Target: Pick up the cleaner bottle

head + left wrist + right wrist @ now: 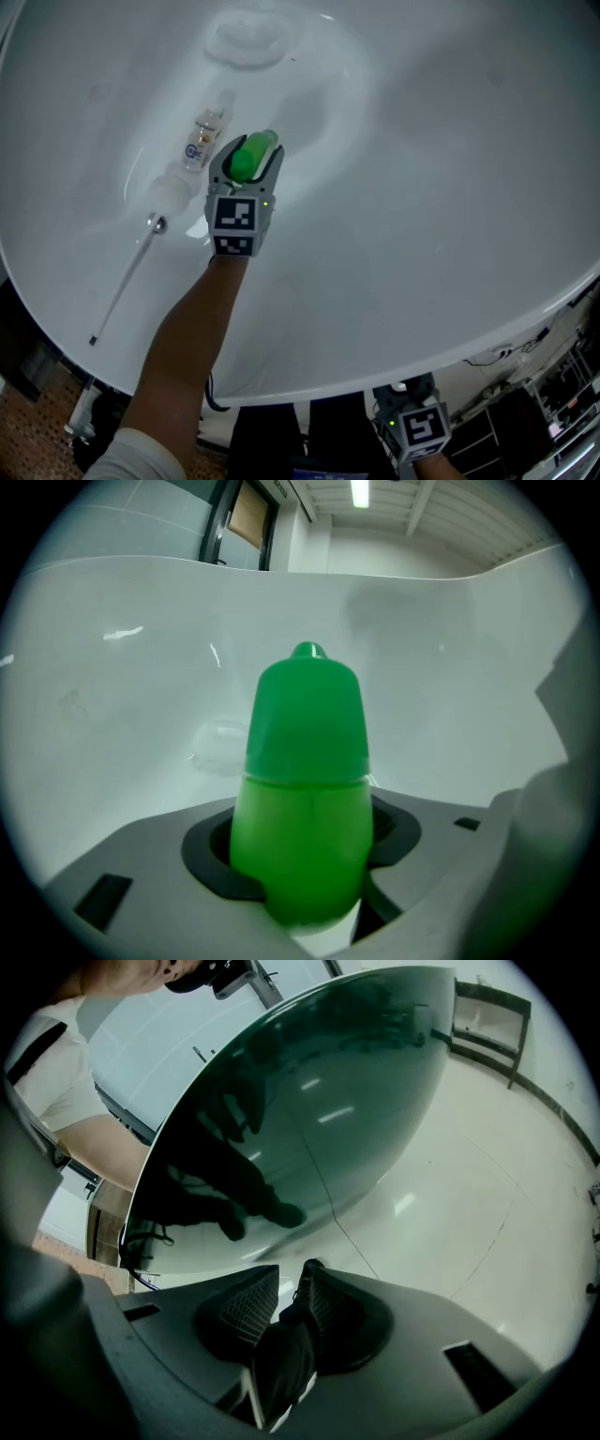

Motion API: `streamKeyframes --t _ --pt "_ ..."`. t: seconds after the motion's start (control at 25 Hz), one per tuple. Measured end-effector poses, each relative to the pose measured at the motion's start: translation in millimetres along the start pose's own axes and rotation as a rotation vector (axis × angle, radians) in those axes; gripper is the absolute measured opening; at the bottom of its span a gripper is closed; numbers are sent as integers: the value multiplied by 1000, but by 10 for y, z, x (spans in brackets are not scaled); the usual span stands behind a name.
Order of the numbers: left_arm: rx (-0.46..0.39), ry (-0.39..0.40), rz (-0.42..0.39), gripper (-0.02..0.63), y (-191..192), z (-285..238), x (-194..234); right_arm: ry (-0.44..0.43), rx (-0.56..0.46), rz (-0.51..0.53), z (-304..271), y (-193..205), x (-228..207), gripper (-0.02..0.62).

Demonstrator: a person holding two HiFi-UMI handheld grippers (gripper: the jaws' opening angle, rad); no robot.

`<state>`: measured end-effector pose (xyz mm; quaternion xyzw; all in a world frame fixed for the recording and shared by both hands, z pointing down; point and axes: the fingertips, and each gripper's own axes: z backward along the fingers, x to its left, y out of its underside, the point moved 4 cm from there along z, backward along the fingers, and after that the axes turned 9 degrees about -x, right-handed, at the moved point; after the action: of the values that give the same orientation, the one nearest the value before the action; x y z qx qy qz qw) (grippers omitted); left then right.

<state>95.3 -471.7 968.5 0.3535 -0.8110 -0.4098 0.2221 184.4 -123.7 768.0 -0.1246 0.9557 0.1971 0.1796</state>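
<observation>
The cleaner bottle point(255, 150) is bright green with a rounded green cap and stands on the white curved surface point(422, 187). My left gripper point(248, 159) reaches to it from below in the head view, one jaw on each side of its body. In the left gripper view the cleaner bottle point(305, 752) fills the gap between the dark pads point(211, 860), which touch it on both sides. My right gripper point(405, 394) hangs below the surface's near edge, away from the bottle. In its own view the right gripper point(286, 1302) has its ribbed pads nearly together with nothing held.
A small clear bottle with a label point(203, 141) lies just left of the green one. A thin rod with a round metal head point(127, 281) lies further left. A shallow round hollow point(246, 37) sits at the far end. Cables and a rack point(562, 394) stand beyond the near right edge.
</observation>
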Motion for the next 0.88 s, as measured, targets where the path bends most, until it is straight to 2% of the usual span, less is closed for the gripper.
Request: streamKeyframes --t 0.04,0.12,0.64,0.88 --pt "7 -10 -14 218 2 -3 25 -2 -1 0 -5 5 3 115" --pt "12 -21 -26 182 1 -8 86 -7 5 2 -15 32 16 115" --pt "51 -7 26 173 -36 26 168 -14 -12 5 -26 38 -23 115" --pt "31 37 33 172 -316 346 128 -43 -34 32 10 -21 45 114"
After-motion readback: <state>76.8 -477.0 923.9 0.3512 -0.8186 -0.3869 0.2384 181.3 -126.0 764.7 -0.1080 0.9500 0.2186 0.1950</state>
